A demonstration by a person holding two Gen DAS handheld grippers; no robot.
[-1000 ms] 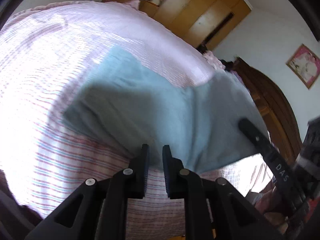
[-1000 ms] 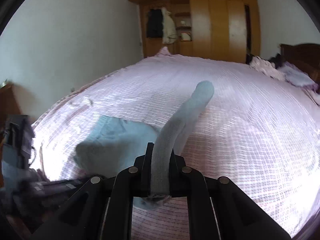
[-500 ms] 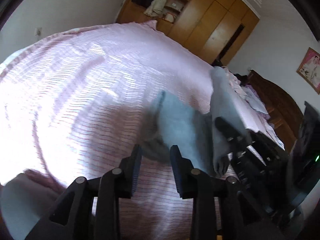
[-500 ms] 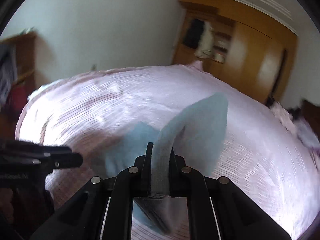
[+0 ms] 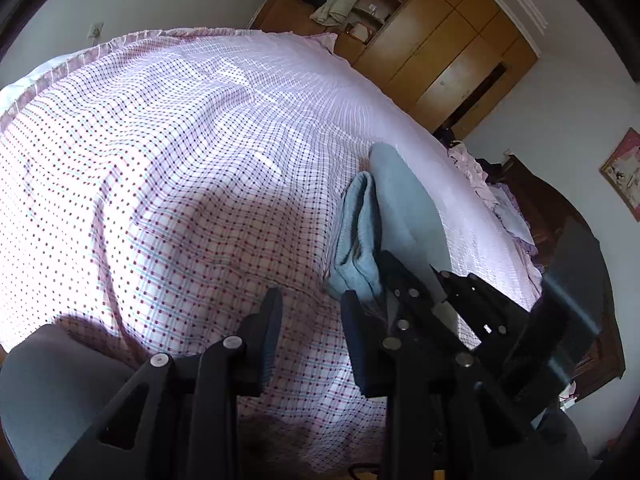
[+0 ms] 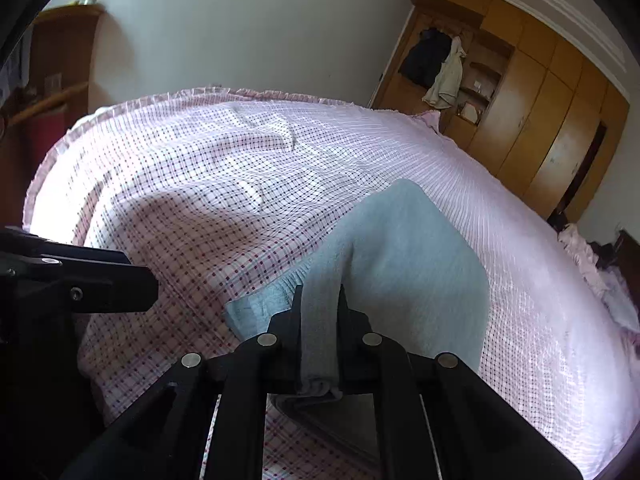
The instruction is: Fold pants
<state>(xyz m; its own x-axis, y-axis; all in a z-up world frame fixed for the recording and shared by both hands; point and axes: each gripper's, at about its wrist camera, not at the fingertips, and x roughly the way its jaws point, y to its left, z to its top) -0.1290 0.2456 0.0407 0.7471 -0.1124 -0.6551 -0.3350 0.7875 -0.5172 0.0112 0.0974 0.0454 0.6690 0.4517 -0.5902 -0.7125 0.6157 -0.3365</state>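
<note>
The light blue pants (image 6: 408, 264) are held up over the pink checked bed (image 6: 200, 184). My right gripper (image 6: 319, 300) is shut on a bunched fold of them, and the cloth drapes away from the jaws toward the bed. In the left wrist view the pants (image 5: 380, 216) hang edge-on just right of my left gripper (image 5: 310, 312), which is open and empty over the bedspread (image 5: 180, 160). The right gripper's black body (image 5: 448, 312) sits close on its right. The left gripper's finger (image 6: 108, 284) shows at the left of the right wrist view.
A wooden wardrobe (image 6: 532, 120) with hanging clothes stands past the bed's far end. A wooden shelf unit (image 6: 52, 80) is at the left wall. A heap of pink and dark clothes (image 6: 600, 268) lies at the bed's right side by a dark headboard (image 5: 560, 216).
My left gripper has let go of the pants, opened and drawn back to the left. My right gripper has lifted the pants off the bed and swung them left, still clamped.
</note>
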